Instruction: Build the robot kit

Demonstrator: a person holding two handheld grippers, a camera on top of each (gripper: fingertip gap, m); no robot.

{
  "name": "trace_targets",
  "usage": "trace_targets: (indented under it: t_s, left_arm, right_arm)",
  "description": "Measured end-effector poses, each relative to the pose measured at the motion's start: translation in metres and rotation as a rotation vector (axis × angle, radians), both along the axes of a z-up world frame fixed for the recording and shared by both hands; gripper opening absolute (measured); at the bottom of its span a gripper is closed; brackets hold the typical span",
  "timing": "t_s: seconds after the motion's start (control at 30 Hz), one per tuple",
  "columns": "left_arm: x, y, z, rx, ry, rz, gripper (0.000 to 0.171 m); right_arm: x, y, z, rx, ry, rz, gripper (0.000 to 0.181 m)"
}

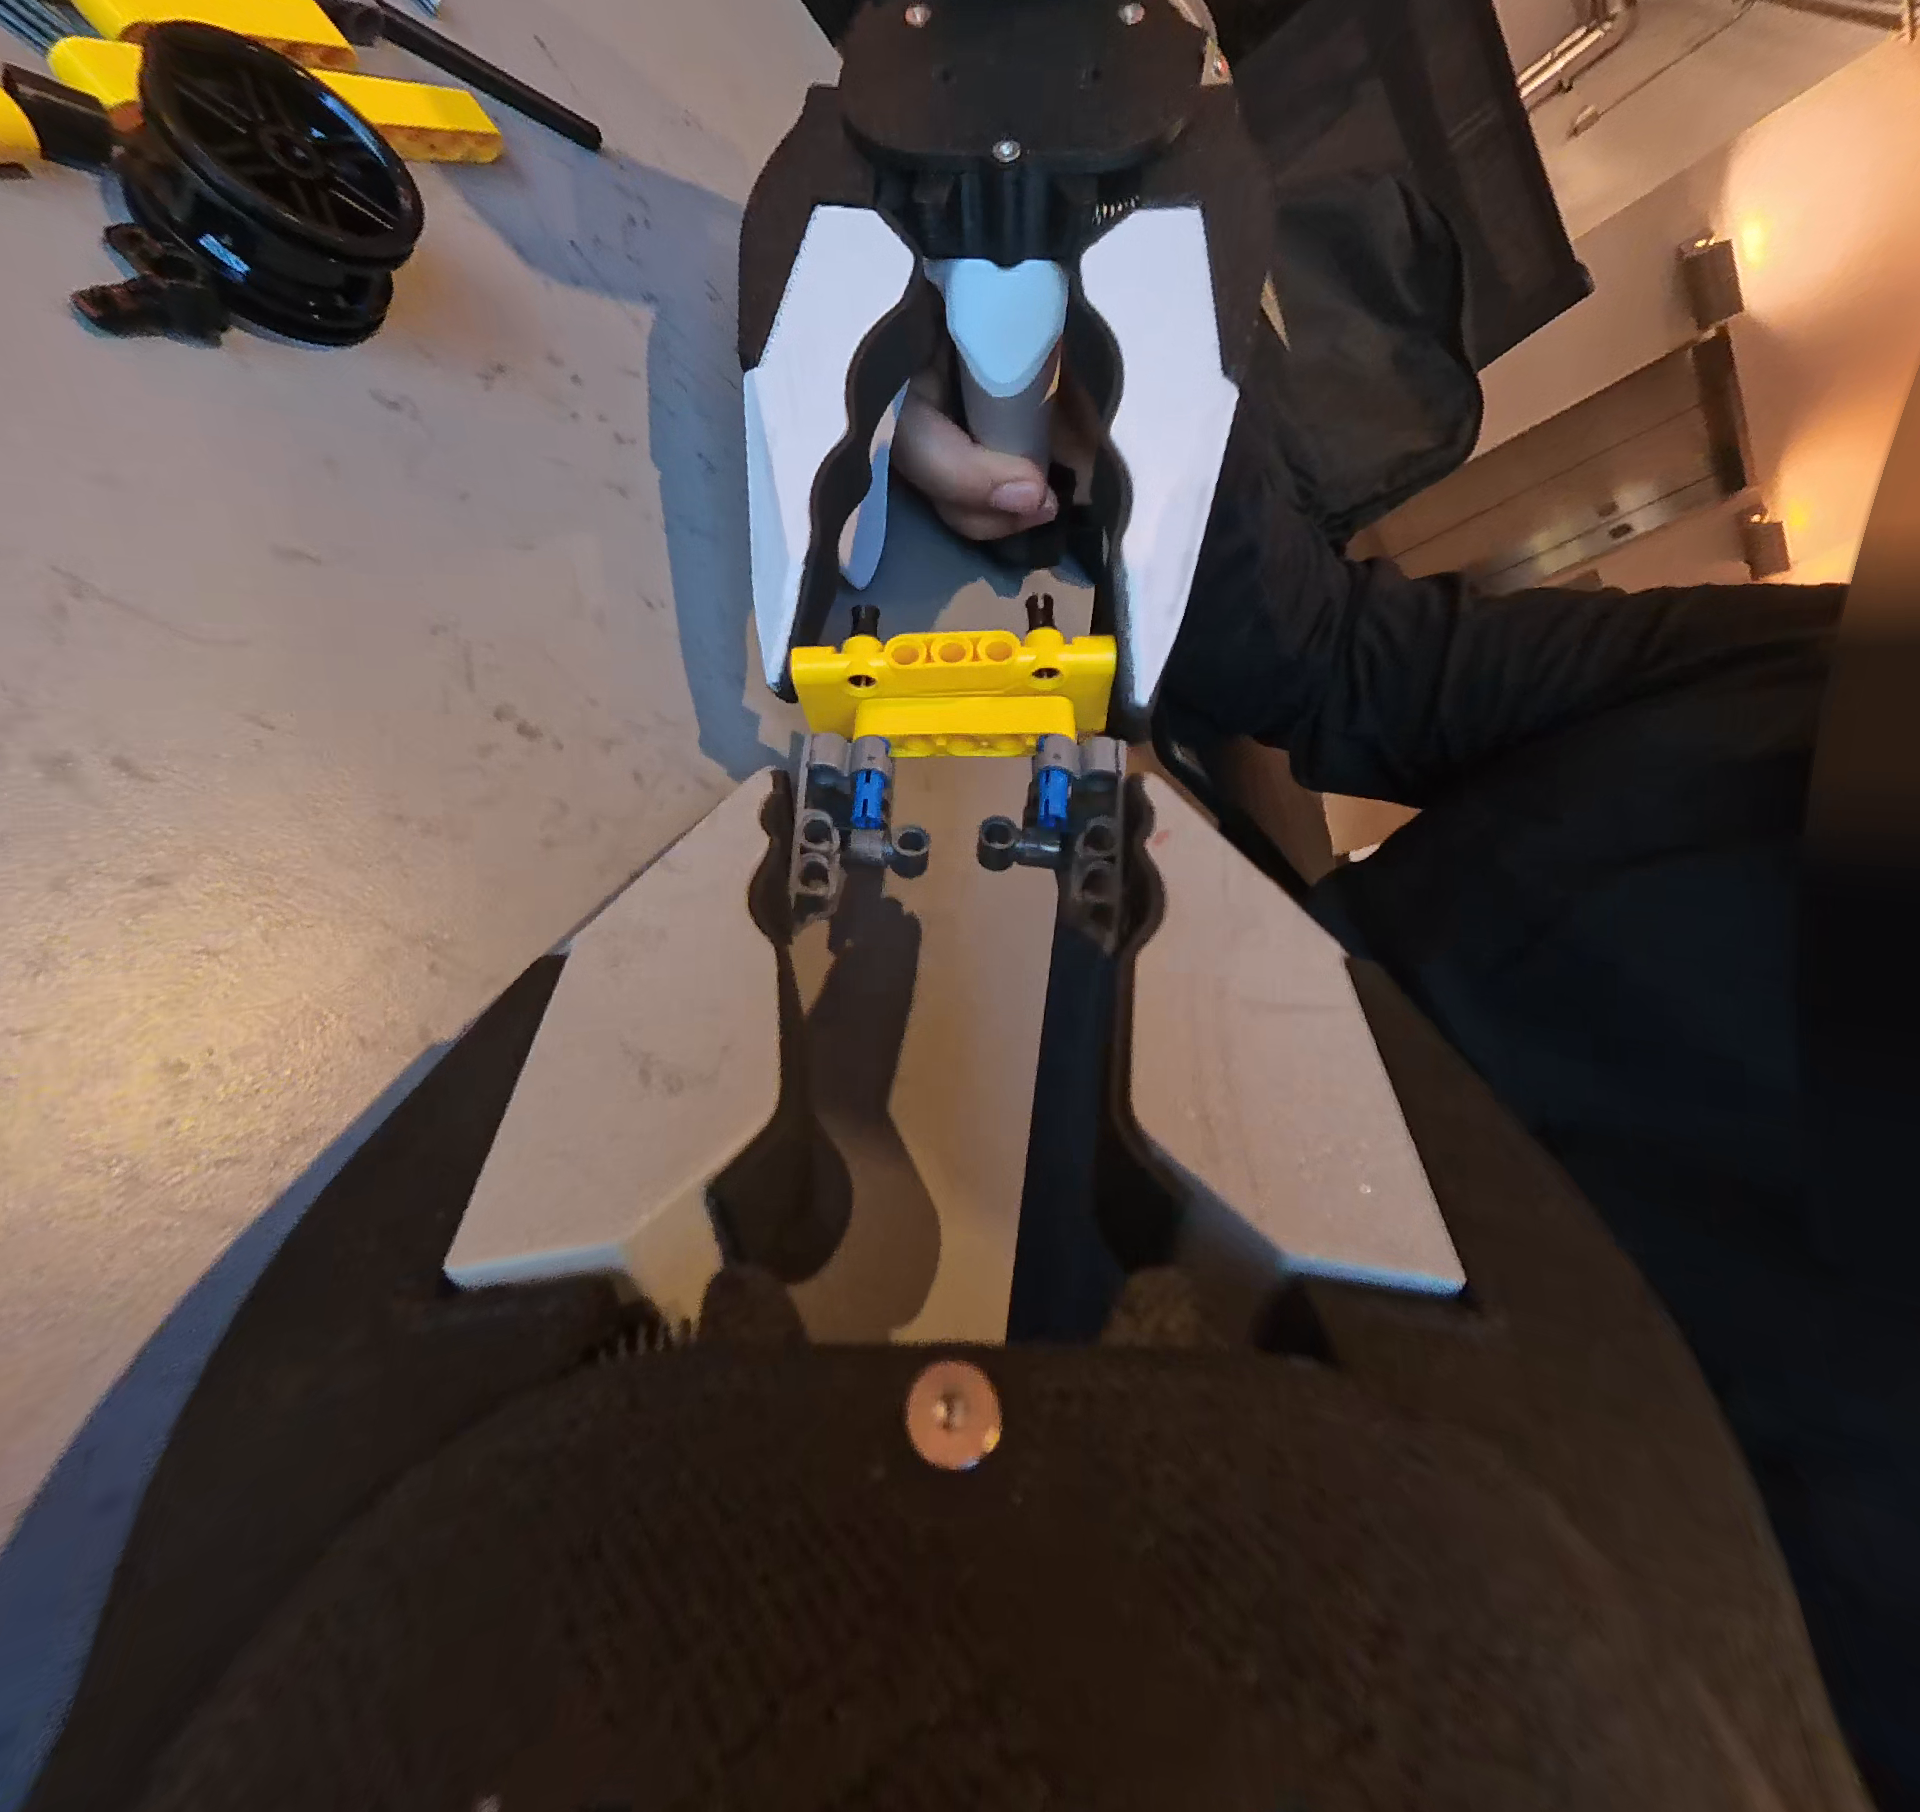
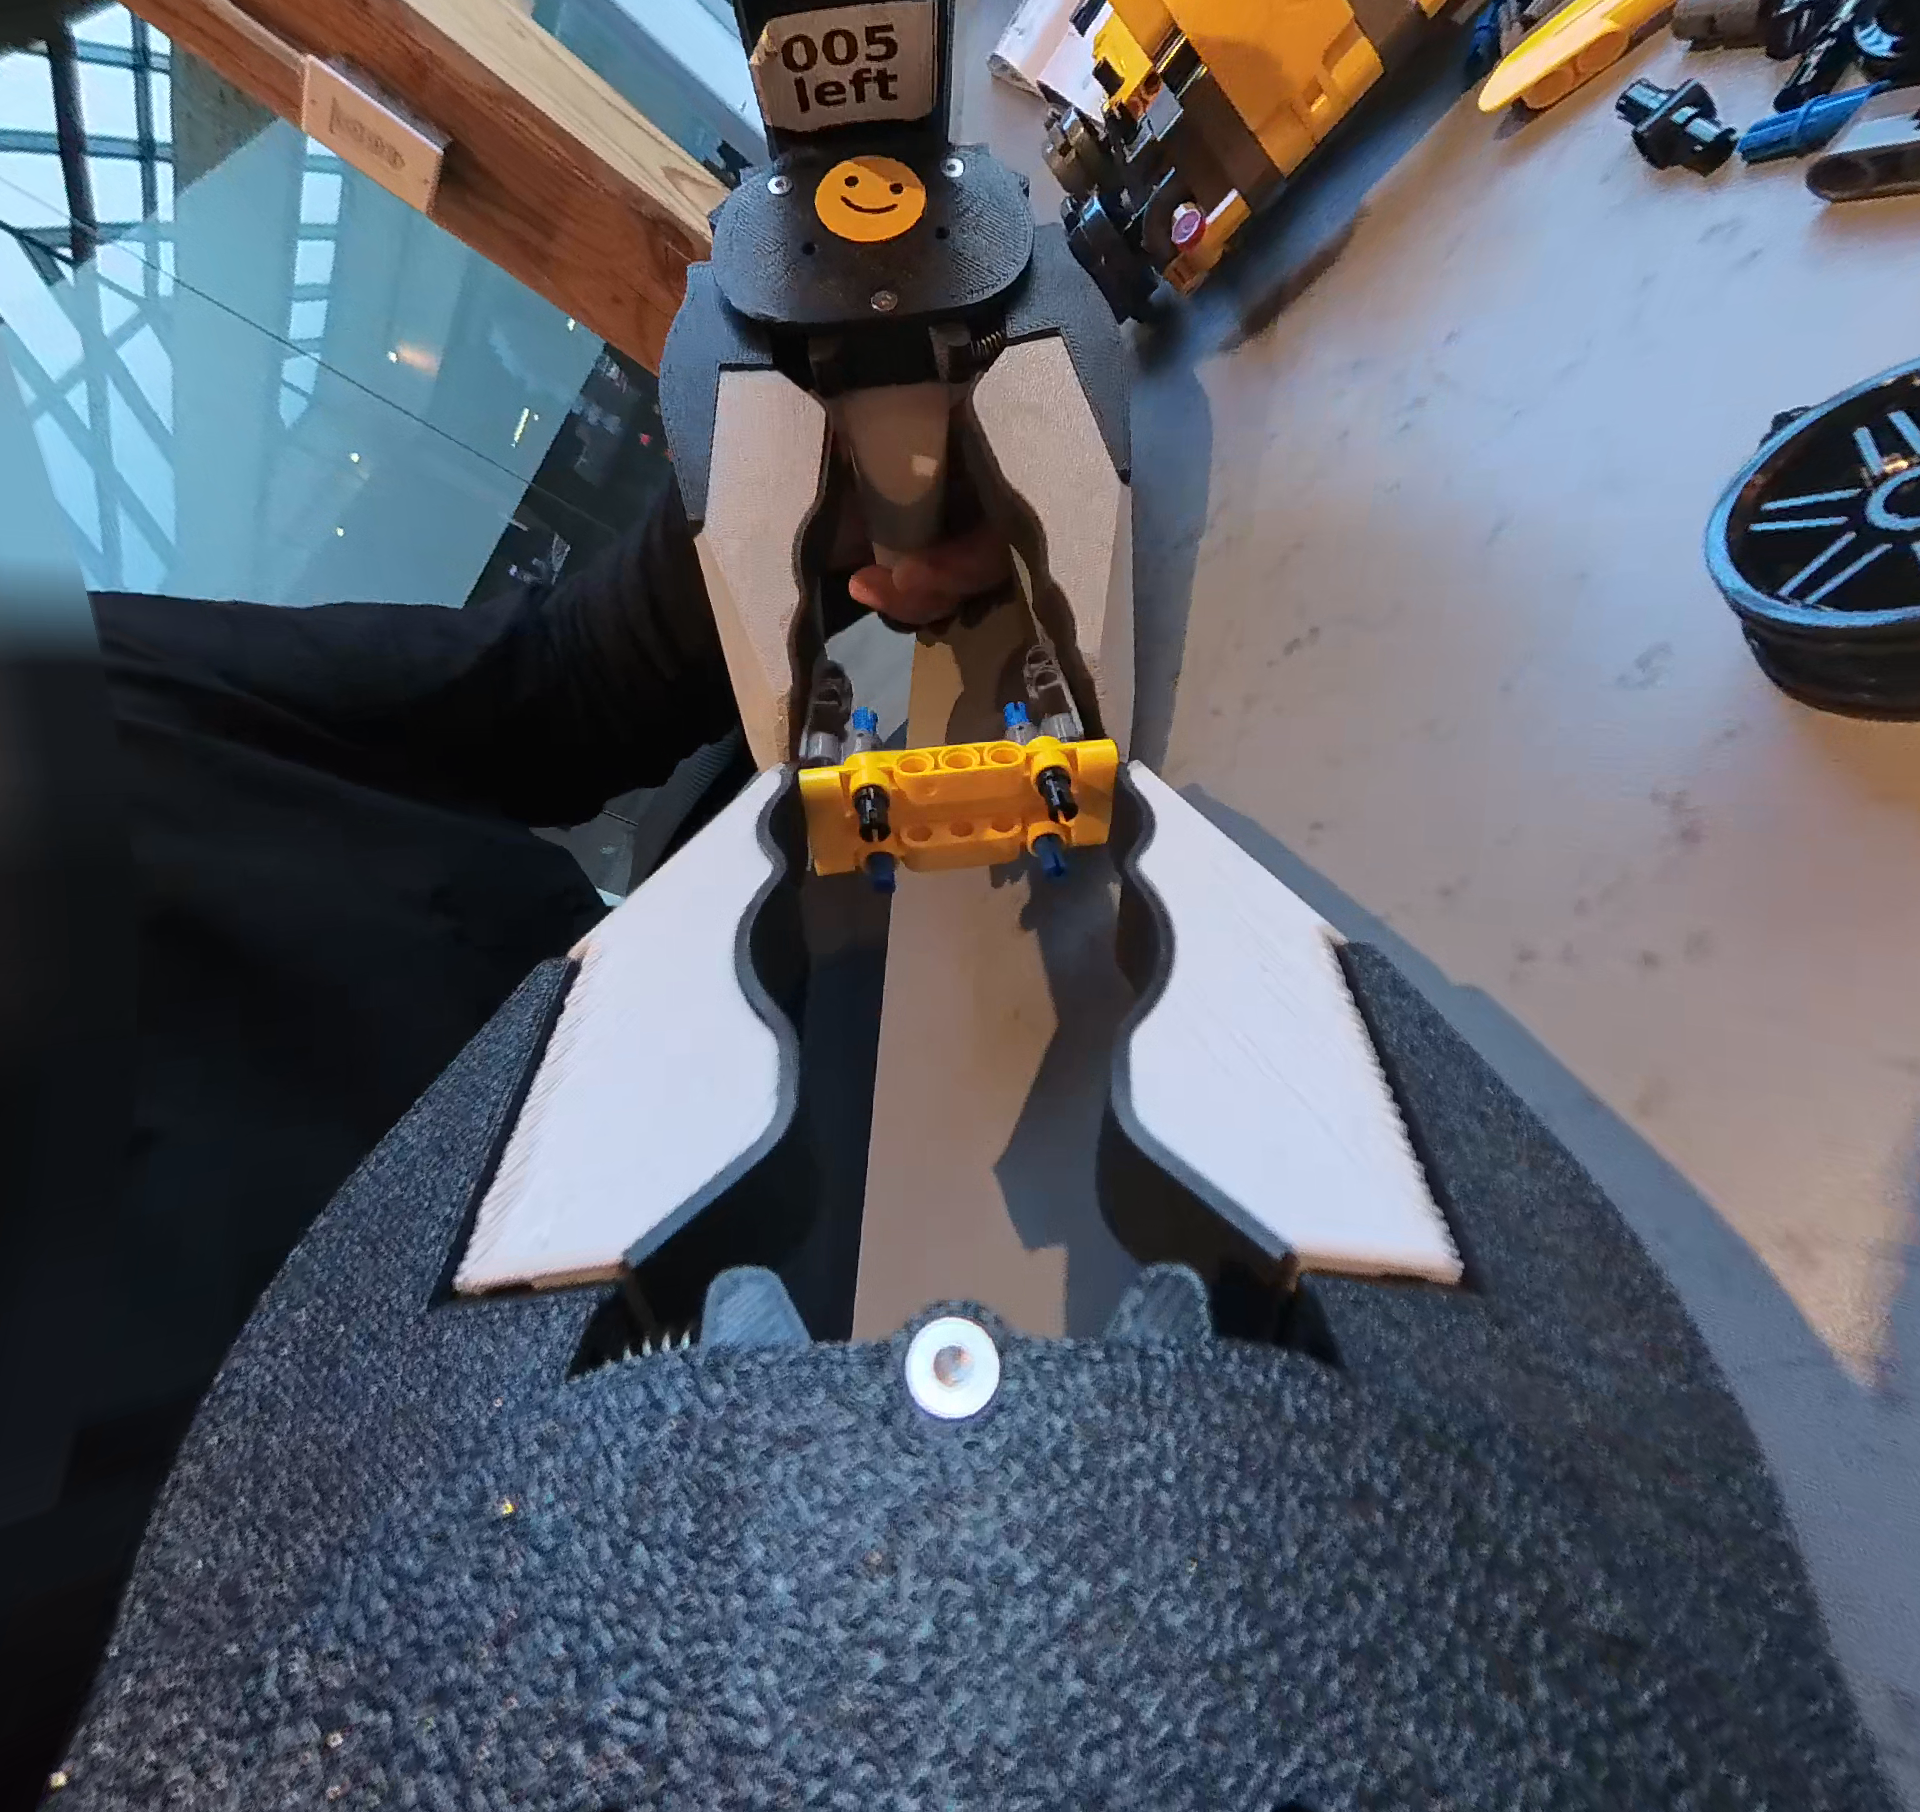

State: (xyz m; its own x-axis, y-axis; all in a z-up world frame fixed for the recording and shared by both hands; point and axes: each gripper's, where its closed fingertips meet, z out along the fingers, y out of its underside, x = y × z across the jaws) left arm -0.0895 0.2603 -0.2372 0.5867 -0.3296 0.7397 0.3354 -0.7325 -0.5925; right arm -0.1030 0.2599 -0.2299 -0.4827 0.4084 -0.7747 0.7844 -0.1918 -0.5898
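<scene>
A small brick assembly hangs between both grippers above the grey table (image 1: 312, 619). It is a yellow frame (image 1: 951, 666) with black pins, joined to grey connectors (image 1: 816, 848) and blue pins (image 1: 871, 791). My left gripper (image 1: 954, 827) is shut on the grey connectors, one finger on each outer side. My right gripper (image 1: 951, 697) comes from the opposite side and is shut on the ends of the yellow frame. In the right wrist view, my right gripper (image 2: 956, 806) clamps the yellow frame (image 2: 961, 832), and the left gripper (image 2: 940, 734) holds the grey connectors (image 2: 831, 713) behind it.
A black wheel (image 1: 281, 162), yellow beams (image 1: 208, 6) and a black axle (image 1: 488, 79) lie at far left. The right wrist view shows a yellow model vehicle (image 2: 1226, 27), loose parts (image 2: 1683, 131), a black wheel (image 2: 1829, 536) and a glass railing (image 2: 312, 360) past the table edge. Both grippers' tips are close together, under 4 cm apart.
</scene>
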Motion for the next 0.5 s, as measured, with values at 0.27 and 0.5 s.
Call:
trace_targets:
  t_s: [0.27,0.5]
  left_arm:
    - [-0.0018,0.0040,0.0023,0.014,-0.016,0.054,0.062]
    - [0.0005,0.0066,0.0096,0.065,-0.028,0.104,0.062]
  right_arm:
    - [-0.0020,0.0028,0.0018,-0.032,-0.009,-0.016,0.059]
    - [-0.0004,0.0046,0.0094,-0.037,0.048,-0.025,0.059]
